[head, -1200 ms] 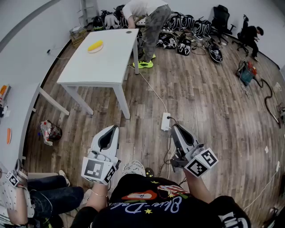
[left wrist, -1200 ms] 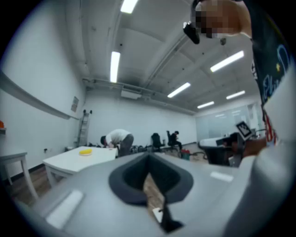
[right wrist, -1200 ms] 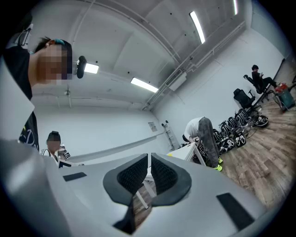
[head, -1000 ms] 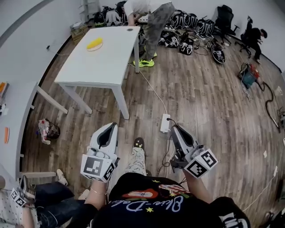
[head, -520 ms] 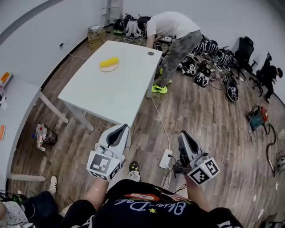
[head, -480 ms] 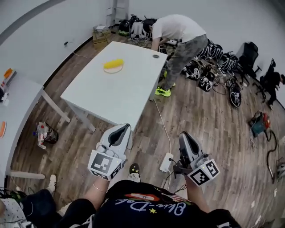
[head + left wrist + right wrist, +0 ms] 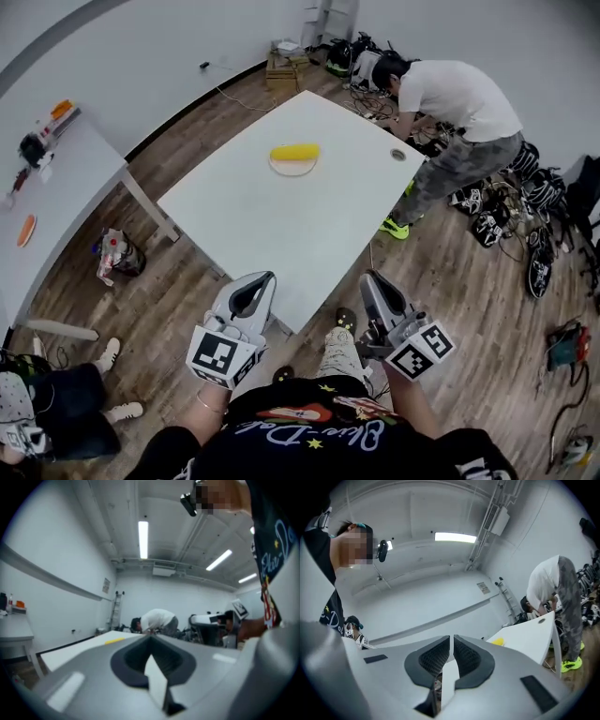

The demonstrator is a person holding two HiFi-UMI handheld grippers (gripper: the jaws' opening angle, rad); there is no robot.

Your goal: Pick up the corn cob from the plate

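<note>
The yellow corn cob point(image 7: 294, 152) lies on a small round plate point(image 7: 292, 169) towards the far side of the white table point(image 7: 281, 234). My left gripper point(image 7: 265, 278) and right gripper point(image 7: 368, 278) are held side by side near the table's near corner, well short of the plate. Both point level towards the table, shut and with nothing between the pads. In the left gripper view the corn cob point(image 7: 115, 641) is a thin yellow strip on the table point(image 7: 75, 651), beyond the left gripper point(image 7: 150, 637). In the right gripper view the corn cob point(image 7: 498, 642) shows beyond the right gripper point(image 7: 452, 637).
A person point(image 7: 459, 94) bends over at the table's far right corner. Bags and gear point(image 7: 525, 216) litter the wooden floor on the right. A second white table point(image 7: 56, 187) with small items stands at the left, with a bag point(image 7: 117, 253) on the floor beside it. Another person point(image 7: 47, 412) sits at lower left.
The person carrying the grippers has walked up to the table. The table and corn cob now lie much nearer and more central. Both grippers stay shut and reach the table's near corner.
</note>
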